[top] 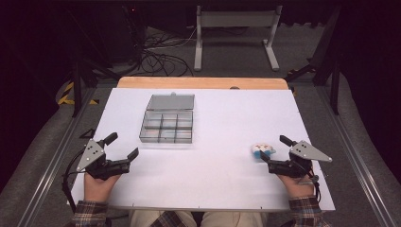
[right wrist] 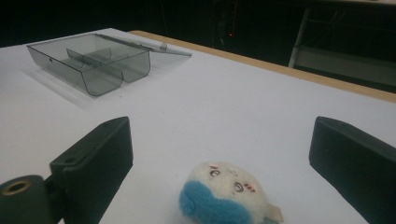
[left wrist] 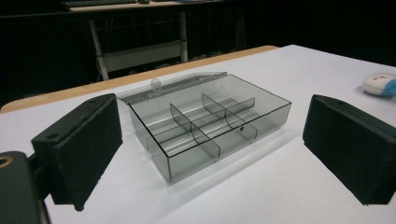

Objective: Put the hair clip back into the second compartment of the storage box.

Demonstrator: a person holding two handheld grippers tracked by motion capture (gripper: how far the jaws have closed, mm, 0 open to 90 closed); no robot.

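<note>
Two grippers rest apart on a white table, jaws wide and holding nothing.
The left gripper (top: 124,145) sits at the table's left edge, facing the clear compartment box (top: 166,126) with its lid laid back. The right gripper (top: 273,147) stands wide just beside the small white-and-blue plush toy (top: 263,151), well right of the box.

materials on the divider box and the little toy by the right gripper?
Divider box: looks like smoky clear hard plastic, glossy; you can see the partitions through its walls. Toy: seems soft plush fabric, fuzzy white and blue pile with a stitched face and a small tag.
</note>
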